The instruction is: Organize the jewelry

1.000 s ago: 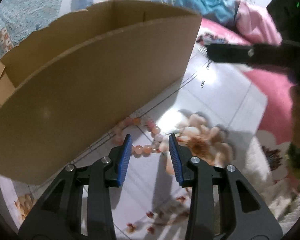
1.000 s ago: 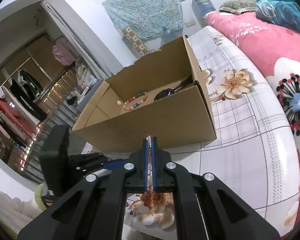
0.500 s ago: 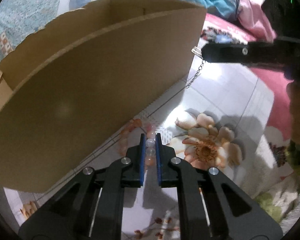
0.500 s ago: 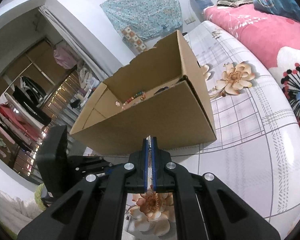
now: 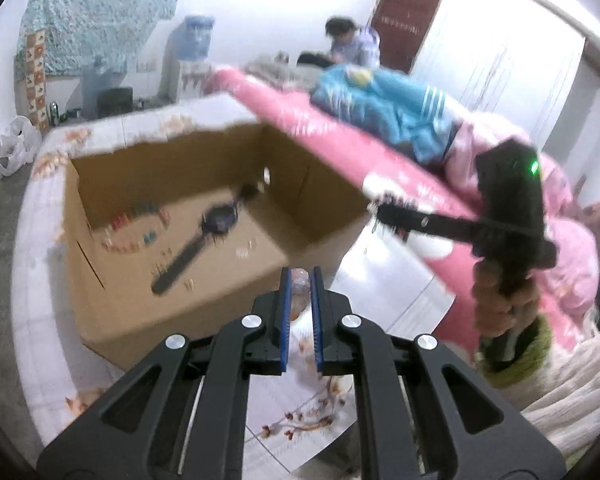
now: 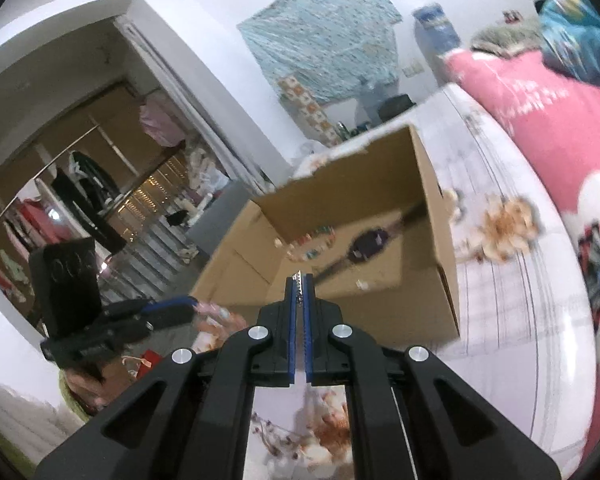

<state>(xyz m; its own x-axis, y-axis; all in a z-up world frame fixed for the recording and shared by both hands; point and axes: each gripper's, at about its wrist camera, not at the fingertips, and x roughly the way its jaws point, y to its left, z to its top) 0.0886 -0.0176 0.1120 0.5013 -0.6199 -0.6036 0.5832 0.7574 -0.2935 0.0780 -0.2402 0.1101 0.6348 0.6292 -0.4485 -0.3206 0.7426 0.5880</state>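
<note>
My left gripper (image 5: 298, 276) is shut on a pink bead bracelet (image 5: 298, 298) and holds it above the near wall of an open cardboard box (image 5: 203, 316). In the right wrist view the same gripper (image 6: 189, 306) shows at the left with the beads (image 6: 219, 315) hanging from its tip. My right gripper (image 6: 298, 280) is shut on a thin silver chain (image 6: 298, 275) just in front of the box (image 6: 420, 316). On the box floor lie a dark wristwatch (image 5: 219, 218) and a colourful bead bracelet (image 5: 133, 226).
The box stands on a flower-printed bedsheet (image 5: 384, 288). A pink quilt (image 5: 340, 148) with a blue jacket (image 5: 396, 108) runs along the right. A person (image 5: 350, 42) sits at the far end, near a water dispenser (image 5: 193, 44). An open wardrobe (image 6: 79, 184) lies to the left.
The left gripper closed on the pink bead bracelet lying on the sheet and lifted it to above the box wall. The right gripper rose slightly, still shut on the chain.
</note>
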